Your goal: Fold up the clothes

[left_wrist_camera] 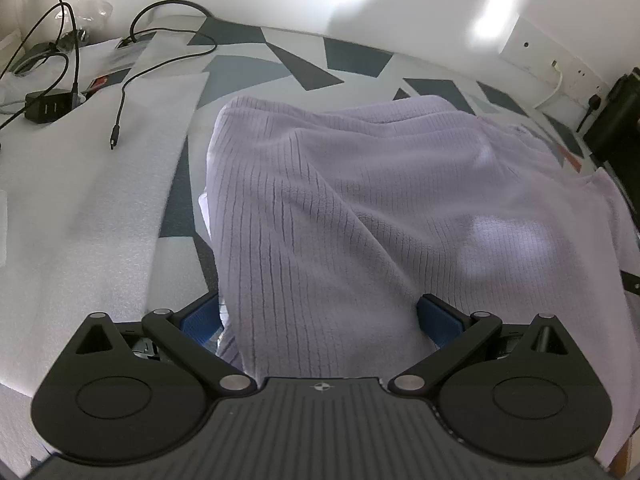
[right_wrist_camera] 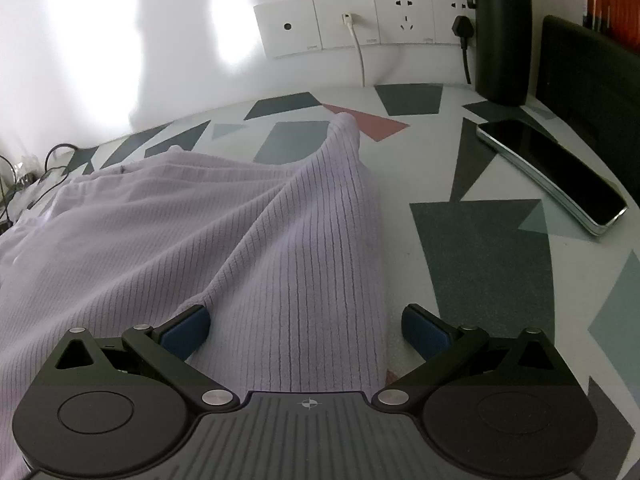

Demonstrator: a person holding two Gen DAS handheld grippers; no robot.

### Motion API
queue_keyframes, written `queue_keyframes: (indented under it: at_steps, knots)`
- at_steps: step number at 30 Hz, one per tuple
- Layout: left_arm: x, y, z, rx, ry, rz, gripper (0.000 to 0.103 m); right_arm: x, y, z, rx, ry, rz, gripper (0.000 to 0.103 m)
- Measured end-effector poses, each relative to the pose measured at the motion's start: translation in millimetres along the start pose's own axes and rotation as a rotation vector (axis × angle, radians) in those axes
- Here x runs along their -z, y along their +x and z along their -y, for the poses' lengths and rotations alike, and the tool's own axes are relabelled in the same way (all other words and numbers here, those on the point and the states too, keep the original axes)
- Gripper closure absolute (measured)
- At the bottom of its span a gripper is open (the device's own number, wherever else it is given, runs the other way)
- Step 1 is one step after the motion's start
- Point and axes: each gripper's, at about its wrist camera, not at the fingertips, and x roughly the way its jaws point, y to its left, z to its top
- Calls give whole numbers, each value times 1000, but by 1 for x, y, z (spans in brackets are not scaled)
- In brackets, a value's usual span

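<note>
— What did the left wrist view show?

— The lilac ribbed garment (left_wrist_camera: 360, 208) lay rumpled on the patterned table (left_wrist_camera: 280, 60), reaching from the far middle right down to the camera. The left gripper (left_wrist_camera: 320, 320) had its blue-padded fingers (left_wrist_camera: 198, 322) spread wide apart, one on each side of a thick fold of the cloth. The fabric ran between them and over the gripper's body, but the pads were not pressed together on it.

— Anything beside the garment?

— To the left lay a white foam sheet (left_wrist_camera: 80, 200) with a black cable (left_wrist_camera: 120, 112) trailing across it, its plug end free. Further left sat a black charger block (left_wrist_camera: 46, 106). On the far right wall was a white socket panel (left_wrist_camera: 552, 60), and a dark object stood at the right edge – too cut off to name.

— And the right wrist view?

— The same garment (right_wrist_camera: 200, 248) filled the left and middle, one ridge of it rising toward the far side of the table (right_wrist_camera: 480, 248). The right gripper (right_wrist_camera: 308, 324) also had its fingers (right_wrist_camera: 188, 326) well apart. The left one touched the cloth at a crease; the right one stood over bare table just beside the garment's edge. A strip of fabric passed between them.

— What else was there?

— A phone (right_wrist_camera: 556, 172) lay face up on the right, well apart from the garment. Behind it stood a dark bottle (right_wrist_camera: 500, 32) against the wall sockets (right_wrist_camera: 360, 20), where a white cable (right_wrist_camera: 360, 56) and a black plug (right_wrist_camera: 462, 28) were plugged in.
</note>
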Motion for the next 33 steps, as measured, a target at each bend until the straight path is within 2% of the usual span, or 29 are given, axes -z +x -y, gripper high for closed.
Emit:
queue_keyframes:
  at_steps: [13,24,30,33]
  knots:
    - [6,1,7,-35,18,35,0,-7,4,-7,37,-17,-58,1]
    - [10,1,9,-36,23,55,0,-7,5,-8,46,-24,-60,1]
    - [6,0,8,-21,15,39,0,-7,3,-3,18,-21,-56,1]
    - [1,-3,-3,40,-13,10,0,-9,0,6,-32,2,-59,1]
